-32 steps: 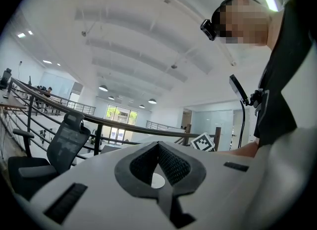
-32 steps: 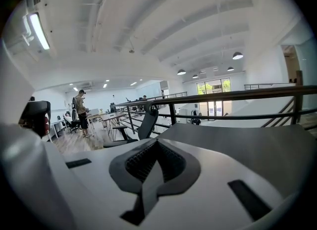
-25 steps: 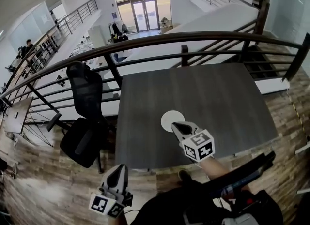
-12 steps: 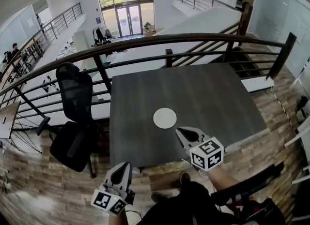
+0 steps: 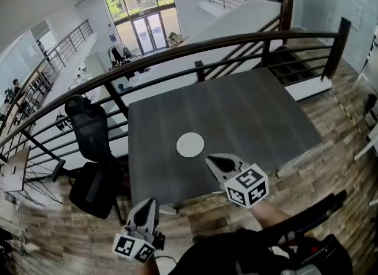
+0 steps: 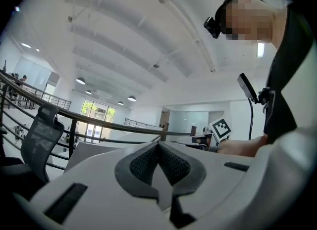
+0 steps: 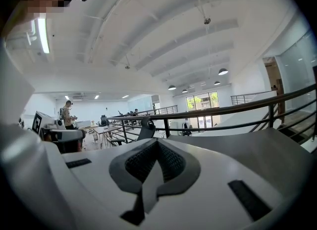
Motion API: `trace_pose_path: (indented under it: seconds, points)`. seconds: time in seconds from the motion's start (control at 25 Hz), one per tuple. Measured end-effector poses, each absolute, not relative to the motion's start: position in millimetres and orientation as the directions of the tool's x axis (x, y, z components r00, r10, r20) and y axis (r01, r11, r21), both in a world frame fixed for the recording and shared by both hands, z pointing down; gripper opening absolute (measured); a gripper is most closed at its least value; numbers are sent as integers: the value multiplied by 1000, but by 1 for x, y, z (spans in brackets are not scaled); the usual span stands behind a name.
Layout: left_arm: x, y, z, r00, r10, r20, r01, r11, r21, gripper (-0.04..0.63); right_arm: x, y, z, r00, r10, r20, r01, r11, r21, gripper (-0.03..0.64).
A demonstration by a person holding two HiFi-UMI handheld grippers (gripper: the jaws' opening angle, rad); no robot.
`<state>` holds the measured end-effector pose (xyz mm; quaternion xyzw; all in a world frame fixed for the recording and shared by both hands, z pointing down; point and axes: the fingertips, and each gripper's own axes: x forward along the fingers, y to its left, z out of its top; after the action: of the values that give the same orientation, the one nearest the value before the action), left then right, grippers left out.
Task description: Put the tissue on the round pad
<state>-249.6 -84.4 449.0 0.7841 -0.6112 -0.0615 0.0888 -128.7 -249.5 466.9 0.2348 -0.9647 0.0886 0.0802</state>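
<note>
The dark table (image 5: 254, 108) by the far railing (image 5: 177, 55) carries only the white round pad (image 5: 190, 144), toward its near left, its top free for the tissue, which shows in no view. The right tool (image 5: 222, 164) hangs over the table's near edge, just right of the pad, jaws pressed together on nothing, likely because there is nothing yet to carry. The left tool (image 5: 145, 209) is held low over the floor, near left of the table, likewise closed and empty, out of the way.
</note>
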Motion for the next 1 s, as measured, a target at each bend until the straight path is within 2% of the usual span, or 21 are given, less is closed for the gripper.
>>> trace_pose_path:
  seconds: [0.28, 0.48, 0.72, 1.0]
  points:
    - [-126, -106, 424, 260, -966, 12, -955, -255, 150, 3, -29, -255, 457, -900, -391, 193, -420, 896, -141, 2]
    - [-60, -118, 434, 223, -972, 76, -968, -211, 138, 3, 33, -266, 456, -917, -364, 160, -389, 905, -172, 2]
    - [-53, -105, 448, 199, -972, 125, -974, -181, 140, 3, 39, -253, 461, -927, -351, 131, -371, 909, -191, 2]
    - [-56, -108, 443, 198, -975, 102, -972, -182, 147, 3, 37, -254, 452, -930, -350, 116, -366, 912, -186, 2]
